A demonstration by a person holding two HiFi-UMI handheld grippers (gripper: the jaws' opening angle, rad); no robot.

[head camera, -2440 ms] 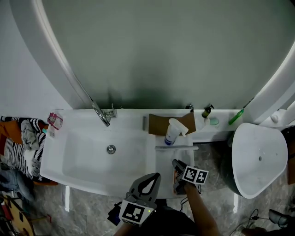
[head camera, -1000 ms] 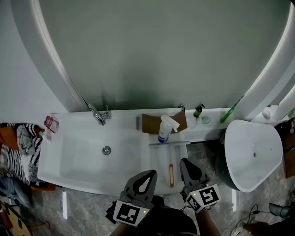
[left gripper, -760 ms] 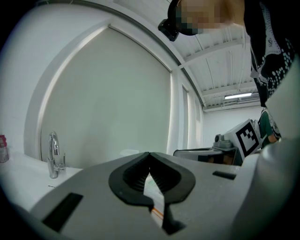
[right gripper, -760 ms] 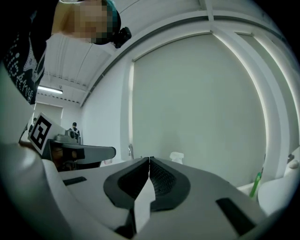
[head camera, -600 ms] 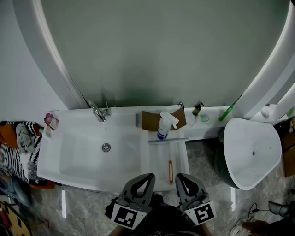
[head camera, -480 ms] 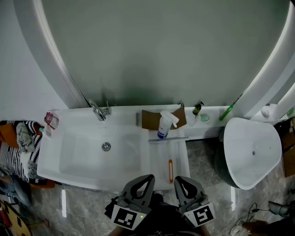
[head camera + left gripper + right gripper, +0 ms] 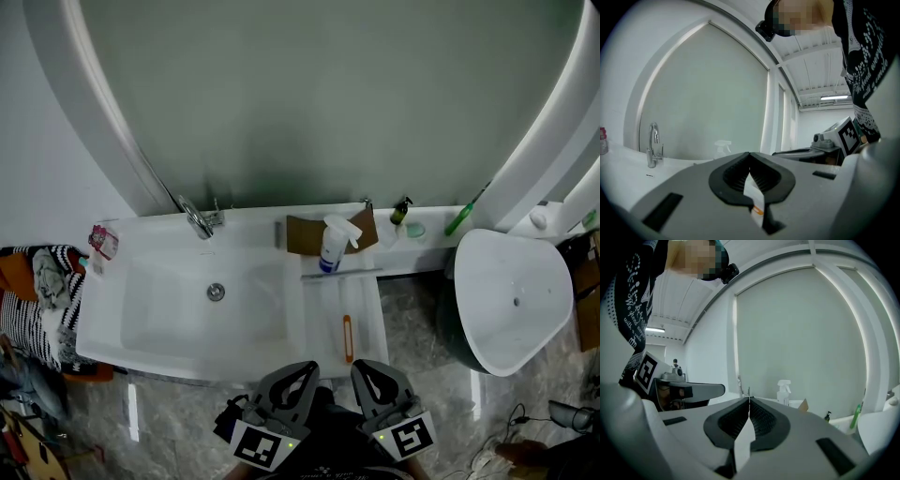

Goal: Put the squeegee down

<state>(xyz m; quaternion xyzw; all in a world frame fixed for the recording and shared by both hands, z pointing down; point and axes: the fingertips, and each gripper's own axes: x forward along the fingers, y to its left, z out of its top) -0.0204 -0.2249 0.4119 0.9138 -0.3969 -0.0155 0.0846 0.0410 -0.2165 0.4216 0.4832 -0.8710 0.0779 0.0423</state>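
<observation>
While your left gripper point(image 7: 304, 368) and right gripper point(image 7: 366, 367) sit clenched and empty, the squeegee point(image 7: 342, 275) lies down: likely light, stiff, best taken by its orange handle point(image 7: 347, 339)

I counted: squeegee point(image 7: 347, 337) 1 | spray bottle point(image 7: 332, 246) 1 | faucet point(image 7: 198, 221) 1 | dark pump bottle point(image 7: 400, 211) 1 | green brush point(image 7: 460, 221) 1 | cardboard piece point(image 7: 305, 234) 1

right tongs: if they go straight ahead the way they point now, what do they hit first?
The right tongs, shut and empty, point at the white sink counter; they'd probably meet its front edge first, just right of the squeegee. Height is hard to judge.
</observation>
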